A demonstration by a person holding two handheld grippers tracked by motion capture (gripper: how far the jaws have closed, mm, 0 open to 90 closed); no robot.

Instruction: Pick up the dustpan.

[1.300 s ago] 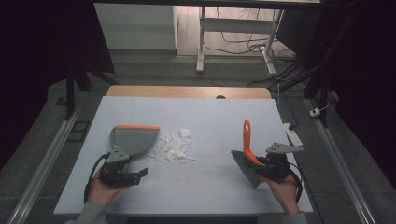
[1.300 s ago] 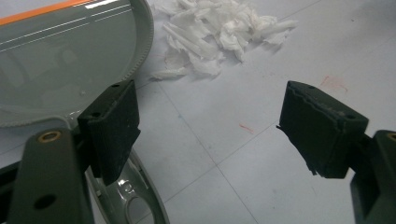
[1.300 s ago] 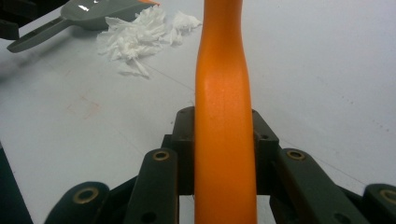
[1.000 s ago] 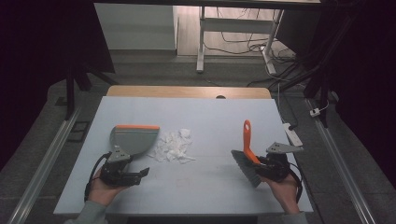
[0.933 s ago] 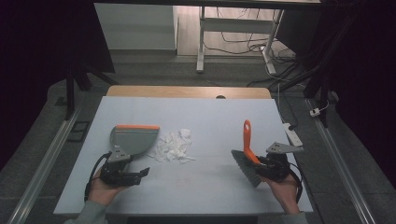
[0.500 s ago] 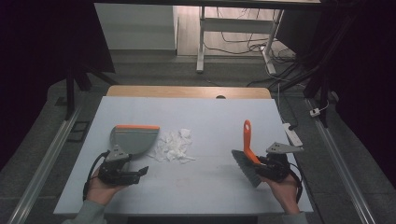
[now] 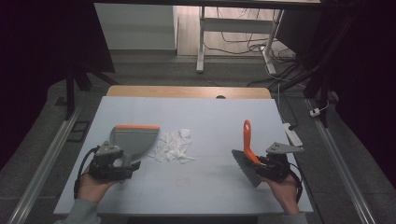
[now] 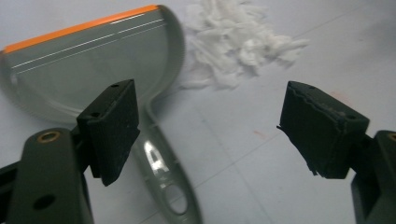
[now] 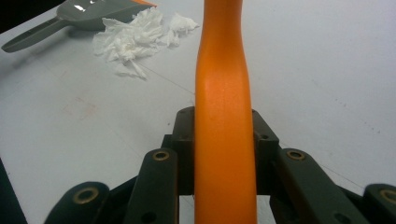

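Where the high view looks down on the pale blue table, the person's two hands come in at the bottom corners. At lower left, the left hand grips the left gripper, which points right and slightly up the frame, its tips at the handle of a grey dustpan. The dustpan lies flat with its orange lip toward the top of the frame. Just right of it sits a heap of white paper scraps. At lower right, the right hand holds the right gripper pointing left, closed on an orange-handled brush; the handle rises toward the top of the frame and the grey bristles slant down toward the bottom.

From the left gripper view, the jaws stand wide apart with nothing between them. The dustpan fills the upper left, its handle running down the middle bottom, passing just beside the left-hand pad. The scraps lie at upper centre, touching the pan's side.

From the right gripper view, the jaws are clamped on the brush handle, which runs straight up the centre of the frame. Scraps and dustpan sit at upper left, well apart from the brush.
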